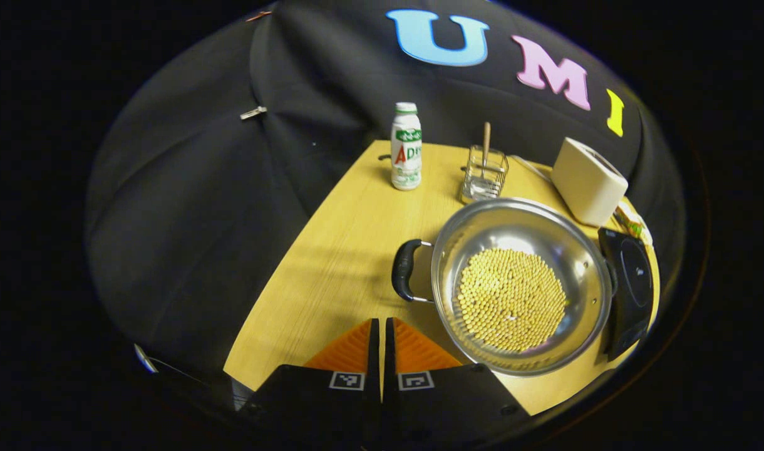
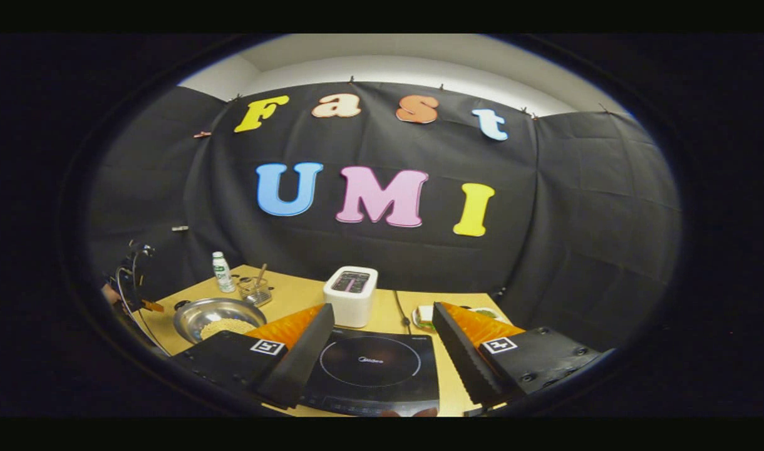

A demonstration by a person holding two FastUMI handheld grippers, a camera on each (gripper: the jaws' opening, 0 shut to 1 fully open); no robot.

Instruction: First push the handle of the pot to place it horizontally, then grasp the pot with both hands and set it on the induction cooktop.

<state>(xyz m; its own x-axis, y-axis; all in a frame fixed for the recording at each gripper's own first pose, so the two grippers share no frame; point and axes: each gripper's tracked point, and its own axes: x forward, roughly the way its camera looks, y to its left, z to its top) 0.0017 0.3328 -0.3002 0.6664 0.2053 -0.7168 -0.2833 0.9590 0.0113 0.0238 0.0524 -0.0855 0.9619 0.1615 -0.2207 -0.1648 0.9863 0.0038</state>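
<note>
Pressed together for pushing, left gripper fingers sit near the pot's black handle; right gripper fingers spread over the cooktop, right of the pot.

Table: bears every item listed.
Pot: centre right of the left gripper view, holding beans; its handle juts toward frame left.
Induction cooktop: just right of the pot, at the frame's right edge.
Toaster: behind the cooktop, upper right.
Wire holder: behind the pot, a stick standing in it.
Bottle: left of the holder, upright at the table's far edge.
</note>
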